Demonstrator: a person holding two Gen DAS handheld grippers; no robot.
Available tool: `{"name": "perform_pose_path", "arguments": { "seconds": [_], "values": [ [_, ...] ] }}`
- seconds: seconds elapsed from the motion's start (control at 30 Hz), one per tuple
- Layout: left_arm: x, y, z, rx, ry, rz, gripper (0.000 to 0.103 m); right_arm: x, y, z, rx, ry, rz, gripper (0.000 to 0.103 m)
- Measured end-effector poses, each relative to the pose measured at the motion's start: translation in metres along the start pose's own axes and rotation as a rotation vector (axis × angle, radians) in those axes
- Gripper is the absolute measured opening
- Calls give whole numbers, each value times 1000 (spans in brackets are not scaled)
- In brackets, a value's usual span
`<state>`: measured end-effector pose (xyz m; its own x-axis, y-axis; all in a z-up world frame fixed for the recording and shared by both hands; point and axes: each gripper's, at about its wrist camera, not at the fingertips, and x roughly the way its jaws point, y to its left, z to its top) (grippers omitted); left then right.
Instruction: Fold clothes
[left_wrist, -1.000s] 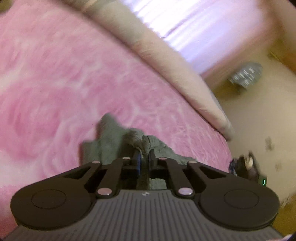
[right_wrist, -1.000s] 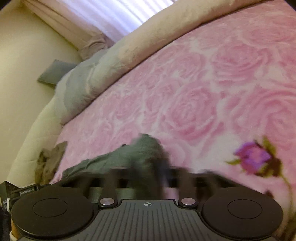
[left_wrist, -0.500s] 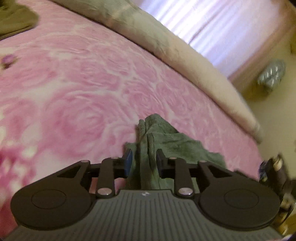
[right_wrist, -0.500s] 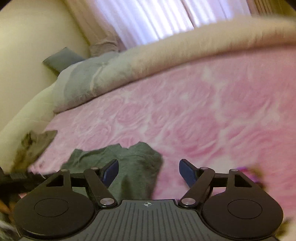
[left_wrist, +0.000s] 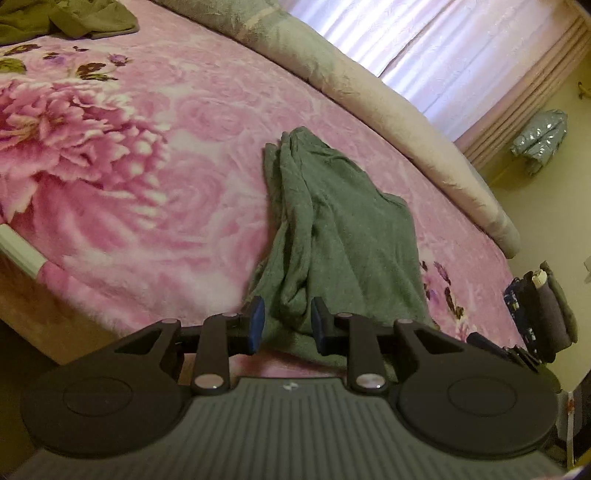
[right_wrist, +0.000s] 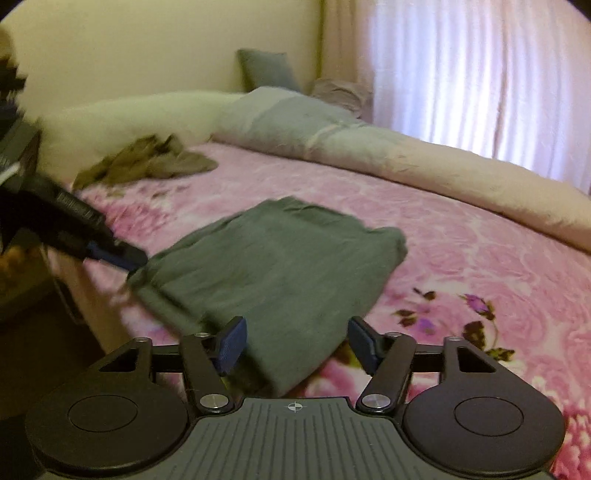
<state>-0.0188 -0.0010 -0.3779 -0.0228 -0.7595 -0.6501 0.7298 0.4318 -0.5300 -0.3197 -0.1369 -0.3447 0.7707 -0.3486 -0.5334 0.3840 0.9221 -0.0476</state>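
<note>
A grey-green garment (left_wrist: 332, 229) lies folded on the pink floral bedspread (left_wrist: 147, 177), near the bed's front edge. My left gripper (left_wrist: 286, 325) is open, its blue-padded fingers apart just over the garment's near end, gripping nothing. In the right wrist view the same garment (right_wrist: 280, 266) lies flat as a rough rectangle. My right gripper (right_wrist: 297, 345) is wide open above its near corner. The left gripper's fingers (right_wrist: 110, 253) show there at the garment's left edge.
A rolled beige and grey duvet (right_wrist: 406, 162) runs along the far side of the bed. A crumpled olive garment (right_wrist: 147, 162) lies near the white pillow (right_wrist: 122, 118). The bed's front edge (left_wrist: 22, 251) drops off at the left. Bags (left_wrist: 543, 314) stand by the wall.
Both grippers opened and let go of the grey-green garment. They pulled back toward the bed's front edge, and the garment now lies flat on the bedspread.
</note>
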Motion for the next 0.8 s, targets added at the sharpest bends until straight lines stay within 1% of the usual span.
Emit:
{"name": "perform_pose_path", "arguments": {
  "seconds": [0.1, 0.17, 0.2, 0.23, 0.3, 0.33, 0.4, 0.47, 0.53, 0.6, 0.7, 0.8],
  "values": [
    [3, 1, -2, -3, -13, -2, 21, 6, 18, -2, -122, 8, -32, 55],
    [6, -2, -2, 8, -24, -16, 20, 11, 28, -4, -201, 10, -53, 51],
    [7, -3, -3, 13, -29, -23, 12, 15, 30, -5, -227, 15, -60, 40],
    [8, -4, -2, 19, -33, -30, 2, 21, 32, -6, -249, 26, -57, 25],
    [5, -2, -2, 7, -60, -53, 1, 27, 35, -9, -284, 33, -67, 15],
    [-1, 0, -2, 1, -90, -75, 1, 30, 36, -10, -301, 37, -73, 2],
    [-16, 6, -2, -7, -154, -93, 1, 28, 36, -10, -299, 17, -84, 1],
    [-27, 18, -4, -30, -183, -84, 1, 20, 31, -10, -286, -2, -79, 1],
    [-25, 32, -8, -74, -160, -78, 1, 18, 31, -12, -283, 9, -48, 1],
    [-15, 36, -14, -82, -133, -53, 1, 23, 33, -16, -282, 39, -15, 1],
    [-2, 34, -20, -71, -125, -36, 1, 33, 37, -21, -282, 86, -38, 2],
    [-2, 38, -19, -102, -116, -33, 3, 32, 36, -18, -266, 111, -37, 2]
  ]
}}
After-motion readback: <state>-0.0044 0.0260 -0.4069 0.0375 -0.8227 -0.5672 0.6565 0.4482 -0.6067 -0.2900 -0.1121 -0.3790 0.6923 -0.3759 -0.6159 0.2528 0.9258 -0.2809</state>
